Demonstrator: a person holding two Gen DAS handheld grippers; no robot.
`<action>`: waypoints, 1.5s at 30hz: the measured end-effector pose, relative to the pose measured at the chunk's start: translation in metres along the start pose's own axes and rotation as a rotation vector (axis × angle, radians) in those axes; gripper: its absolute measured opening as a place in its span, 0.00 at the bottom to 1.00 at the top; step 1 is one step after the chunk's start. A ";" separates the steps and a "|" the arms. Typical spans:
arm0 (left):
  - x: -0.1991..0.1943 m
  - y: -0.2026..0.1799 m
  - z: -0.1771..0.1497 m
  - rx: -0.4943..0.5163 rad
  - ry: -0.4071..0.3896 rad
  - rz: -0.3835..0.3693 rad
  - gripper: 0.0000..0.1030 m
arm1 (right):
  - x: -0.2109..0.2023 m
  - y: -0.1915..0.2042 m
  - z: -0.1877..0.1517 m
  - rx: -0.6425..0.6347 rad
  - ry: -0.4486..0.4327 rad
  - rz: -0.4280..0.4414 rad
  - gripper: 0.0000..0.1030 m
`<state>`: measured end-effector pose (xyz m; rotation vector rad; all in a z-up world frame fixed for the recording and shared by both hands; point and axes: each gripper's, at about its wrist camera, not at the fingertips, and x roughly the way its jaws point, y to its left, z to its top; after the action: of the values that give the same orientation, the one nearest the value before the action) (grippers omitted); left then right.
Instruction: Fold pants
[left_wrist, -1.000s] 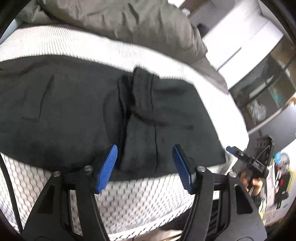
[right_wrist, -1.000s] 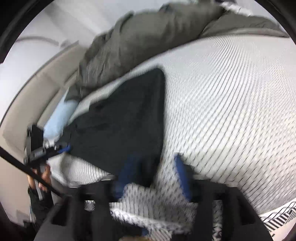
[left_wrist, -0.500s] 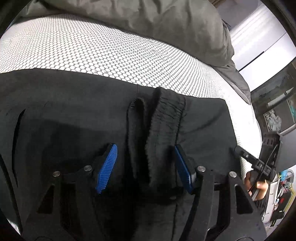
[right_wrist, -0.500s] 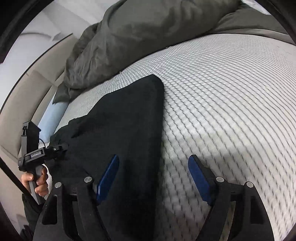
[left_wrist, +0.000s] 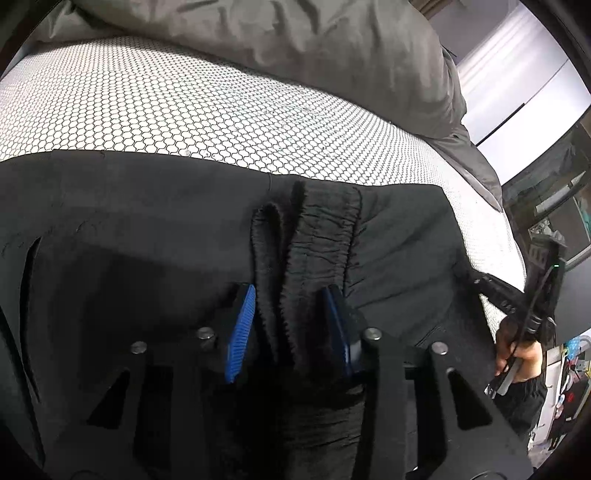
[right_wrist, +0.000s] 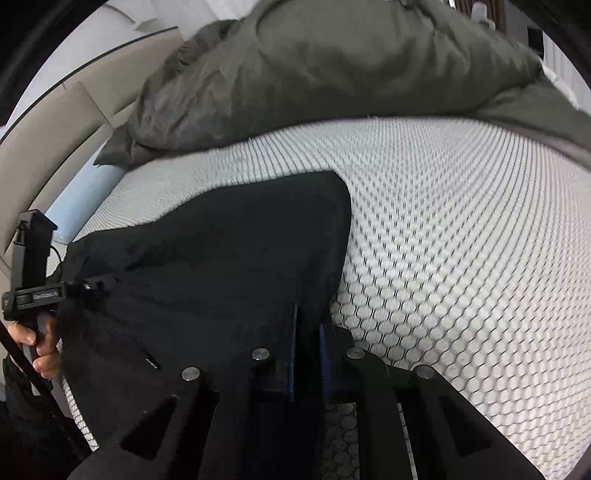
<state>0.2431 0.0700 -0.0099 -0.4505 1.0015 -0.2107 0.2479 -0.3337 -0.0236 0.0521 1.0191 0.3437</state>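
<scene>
Black pants (left_wrist: 147, 229) lie flat on a white honeycomb-patterned mattress (left_wrist: 184, 107). My left gripper (left_wrist: 291, 321) has closed in on the bunched elastic waistband (left_wrist: 325, 229), the fabric filling the gap between its blue pads. In the right wrist view my right gripper (right_wrist: 306, 350) is shut on the edge of the pants (right_wrist: 229, 251) near their right side. Each gripper shows in the other's view, the right one at the far right (left_wrist: 517, 299) and the left one at the far left (right_wrist: 37, 291).
A rumpled grey duvet (left_wrist: 295, 44) lies along the far side of the mattress (right_wrist: 461, 229); it also shows in the right wrist view (right_wrist: 332, 62). A beige headboard (right_wrist: 55, 129) and a light blue pillow (right_wrist: 85, 199) are at left. Shelves and clutter (left_wrist: 554, 206) stand beyond the bed's right edge.
Both grippers moved in onto the pants. The left jaws narrowed around the waistband. The right jaws went from wide open to shut on the pants' edge.
</scene>
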 end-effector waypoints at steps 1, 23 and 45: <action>-0.001 0.001 -0.001 -0.006 0.002 -0.004 0.35 | 0.003 0.000 0.000 -0.004 0.011 -0.009 0.13; -0.181 0.156 -0.118 -0.514 -0.366 0.099 0.99 | -0.041 0.110 -0.039 0.158 -0.210 0.217 1.00; -0.171 0.191 -0.065 -0.604 -0.565 0.058 0.09 | -0.016 0.121 -0.060 0.036 -0.067 0.131 1.00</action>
<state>0.0913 0.2858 0.0031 -0.9665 0.5013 0.2754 0.1584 -0.2318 -0.0180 0.1624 0.9573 0.4402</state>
